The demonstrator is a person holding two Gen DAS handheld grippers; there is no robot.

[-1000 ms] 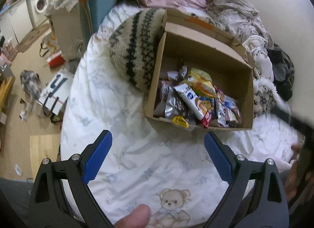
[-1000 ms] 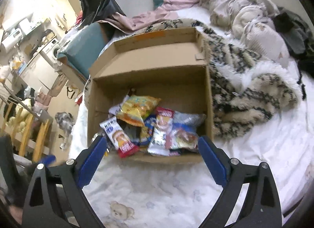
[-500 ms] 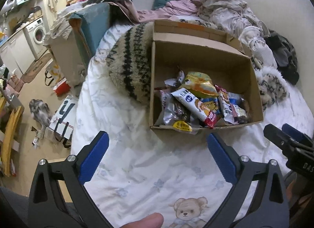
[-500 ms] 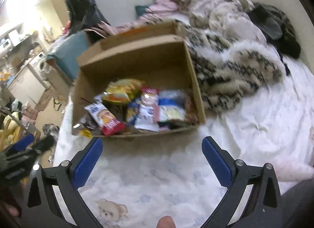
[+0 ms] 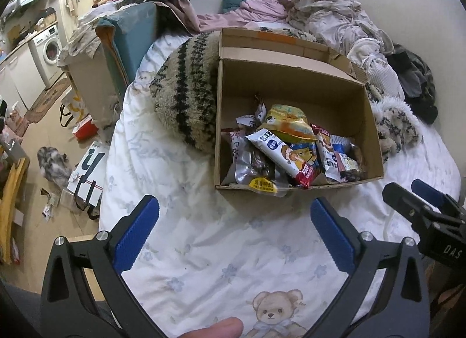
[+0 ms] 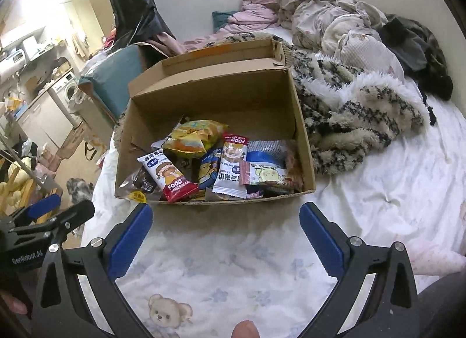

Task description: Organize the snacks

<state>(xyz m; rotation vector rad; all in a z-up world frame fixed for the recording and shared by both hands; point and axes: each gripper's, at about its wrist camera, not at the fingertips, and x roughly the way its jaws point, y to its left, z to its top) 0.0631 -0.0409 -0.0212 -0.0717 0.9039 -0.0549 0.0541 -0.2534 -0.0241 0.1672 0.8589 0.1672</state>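
In the left wrist view, the open brown cardboard box is sitting on the white floral bedsheet with a teddy-bear print, and everything else is taken from that box. The pile of snack packets is lying inside it, crowded against its near wall. On top of the pile a yellow-and-orange crinkled snack bag is resting, and a long white-and-red rice cake packet is slanting across in front of it. A clear packet with a yellow round label is hanging over the box's near rim. A cream-and-black striped fuzzy blanket is pressing against the box's left wall. The left gripper is hovering just in front of the box, its blue-padded jaws spread wide with nothing between them. The right gripper is showing at the box's near right, too partly seen to judge.

In the right wrist view, the same box is holding the packets heaped toward its near wall, the far half of its floor lying bare. The yellow bag is topping the heap; the rice cake packet is lying at its left. The right gripper is hanging just before the box, jaws wide apart and holding nothing. The left gripper is poking in at the box's near left.
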